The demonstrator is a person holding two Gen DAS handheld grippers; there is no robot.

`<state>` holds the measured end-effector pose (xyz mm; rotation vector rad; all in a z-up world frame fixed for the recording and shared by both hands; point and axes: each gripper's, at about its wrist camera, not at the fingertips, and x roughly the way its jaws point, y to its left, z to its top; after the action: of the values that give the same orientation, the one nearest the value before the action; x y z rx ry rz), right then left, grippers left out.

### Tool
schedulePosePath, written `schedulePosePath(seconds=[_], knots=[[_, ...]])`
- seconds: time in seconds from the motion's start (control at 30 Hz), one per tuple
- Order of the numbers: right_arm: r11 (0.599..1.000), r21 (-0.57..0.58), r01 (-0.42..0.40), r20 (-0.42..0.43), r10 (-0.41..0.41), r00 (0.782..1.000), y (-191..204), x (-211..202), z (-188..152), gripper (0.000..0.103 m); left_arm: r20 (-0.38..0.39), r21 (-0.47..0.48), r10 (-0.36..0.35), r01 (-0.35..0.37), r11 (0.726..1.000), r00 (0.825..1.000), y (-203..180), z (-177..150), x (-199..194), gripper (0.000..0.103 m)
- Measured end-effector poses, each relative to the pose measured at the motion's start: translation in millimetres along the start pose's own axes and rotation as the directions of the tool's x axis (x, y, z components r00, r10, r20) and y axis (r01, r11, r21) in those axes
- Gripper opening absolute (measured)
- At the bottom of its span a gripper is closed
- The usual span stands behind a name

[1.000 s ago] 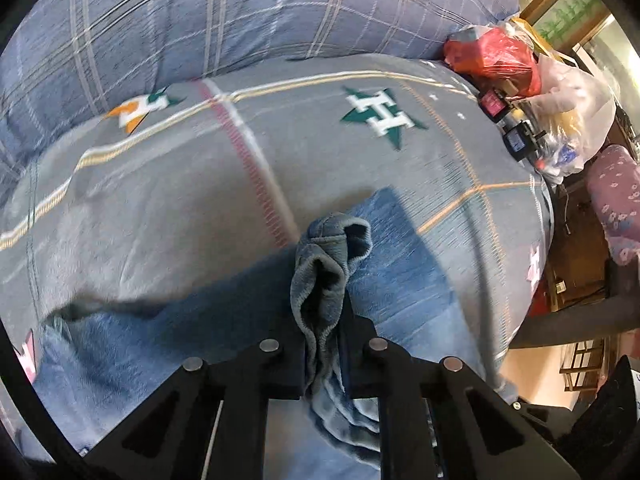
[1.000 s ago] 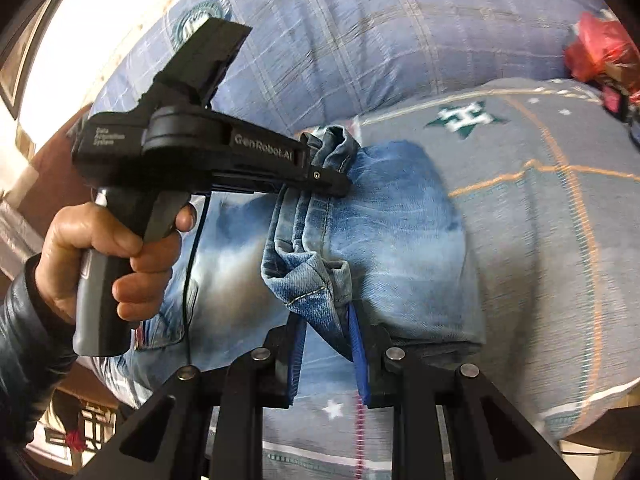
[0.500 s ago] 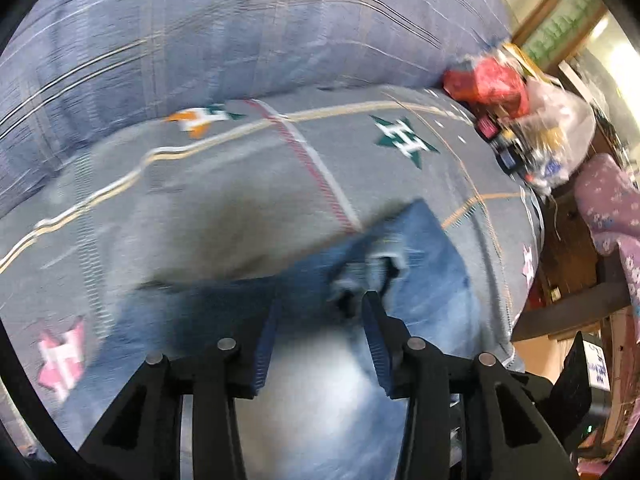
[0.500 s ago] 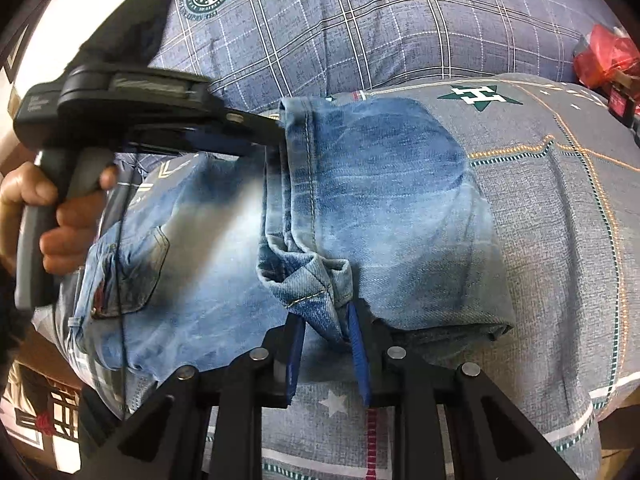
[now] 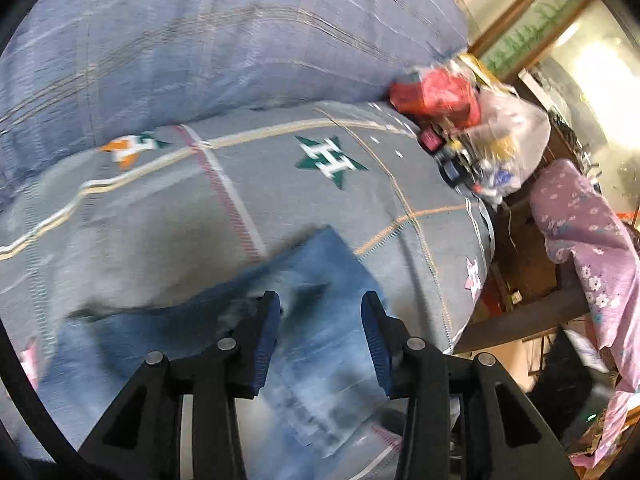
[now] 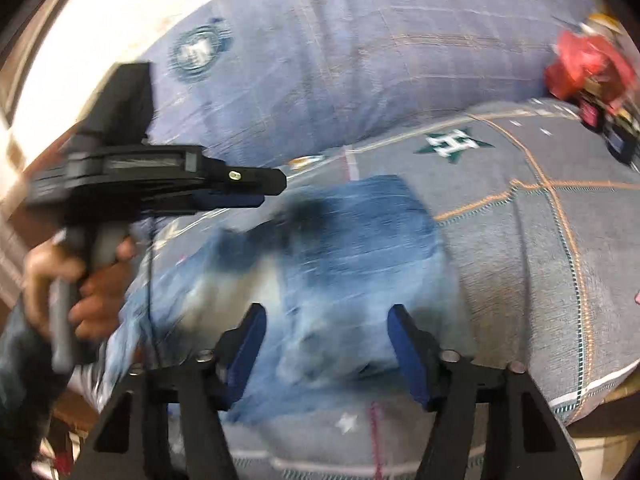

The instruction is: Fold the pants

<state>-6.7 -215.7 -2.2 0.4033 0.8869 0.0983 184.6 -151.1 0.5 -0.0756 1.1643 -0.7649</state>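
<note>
1. Left wrist view: the left gripper [image 5: 320, 336] stands released, its jaws spread wide with nothing between them. It hovers over the pants [image 5: 320, 340], blue denim lying on the grey bedspread [image 5: 160, 220] of the bed, on the near side of the green star print [image 5: 330, 160]. The star carries a white "H".
2. Right wrist view: the right gripper [image 6: 326, 354] is likewise released and empty, just above the pants' near edge. The pants lie doubled over, below and left of the star. Judged from this, the denim is soft but thick and fairly heavy; it should not slip, and is best pinched at a folded edge or hem corner. Other lettering is blurred and unreadable.
</note>
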Motion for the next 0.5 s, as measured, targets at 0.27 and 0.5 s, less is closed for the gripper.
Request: schedulePosePath(seconds=[0.27, 0.5], knots=[[0.998, 0.059, 0.003, -0.066, 0.001, 0.998, -20, 46, -24, 0.035, -0.095, -0.109, 0.043, -0.053, 0.993, 0.995, 34, -15, 69, 0.002], [0.995, 0.091, -0.033, -0.049, 0.038, 0.998, -23, 41, -22, 0.043, -0.064, -0.021, 0.039, -0.041, 0.999, 0.997, 23, -23, 36, 0.008]])
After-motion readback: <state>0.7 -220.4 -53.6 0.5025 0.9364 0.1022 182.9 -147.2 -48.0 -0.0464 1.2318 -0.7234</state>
